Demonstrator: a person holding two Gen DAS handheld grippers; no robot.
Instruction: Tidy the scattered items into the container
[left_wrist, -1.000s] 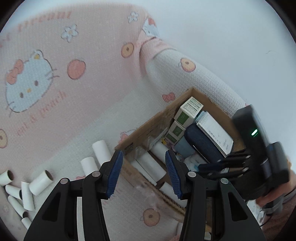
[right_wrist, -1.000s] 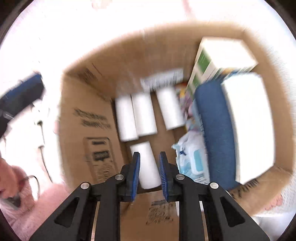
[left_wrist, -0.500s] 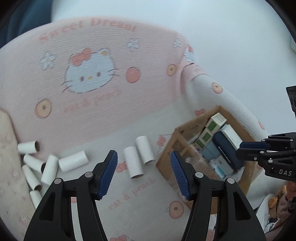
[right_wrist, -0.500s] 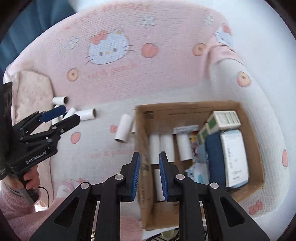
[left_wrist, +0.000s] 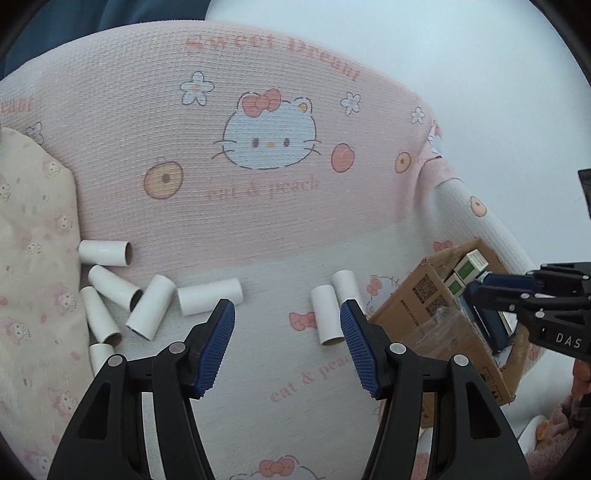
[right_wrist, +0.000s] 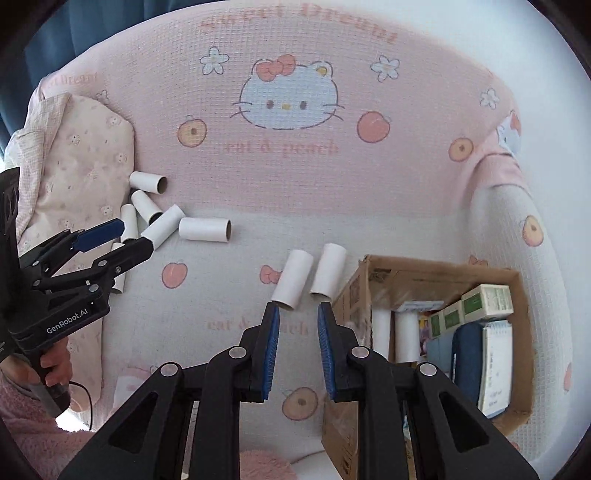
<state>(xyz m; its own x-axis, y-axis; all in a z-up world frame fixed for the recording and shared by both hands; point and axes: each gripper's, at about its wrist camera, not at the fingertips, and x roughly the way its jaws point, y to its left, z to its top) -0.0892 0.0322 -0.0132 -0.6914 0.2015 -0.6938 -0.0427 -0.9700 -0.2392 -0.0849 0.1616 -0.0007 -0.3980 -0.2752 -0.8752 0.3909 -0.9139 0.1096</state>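
White cardboard tubes lie scattered on a pink Hello Kitty blanket. Two tubes (right_wrist: 293, 279) (right_wrist: 329, 270) lie side by side just left of the cardboard box (right_wrist: 519, 354); they also show in the left wrist view (left_wrist: 326, 314). Several more tubes (left_wrist: 150, 306) (right_wrist: 205, 229) lie in a cluster at the left. The box holds tubes (right_wrist: 406, 336), small cartons and a notebook. My left gripper (left_wrist: 287, 345) is open and empty above the blanket between the two groups. My right gripper (right_wrist: 297, 349) is open and empty, just short of the two tubes.
A cream patterned pillow (left_wrist: 33, 258) lies at the left beside the tube cluster. The blanket rises up a backrest behind and over an armrest (right_wrist: 532, 229) at the right. The box's near wall (left_wrist: 417, 299) stands right of the two tubes.
Both grippers have pulled back from the box and swung left toward the blanket. The right gripper was over the box's inside and now faces the two tubes beside it.
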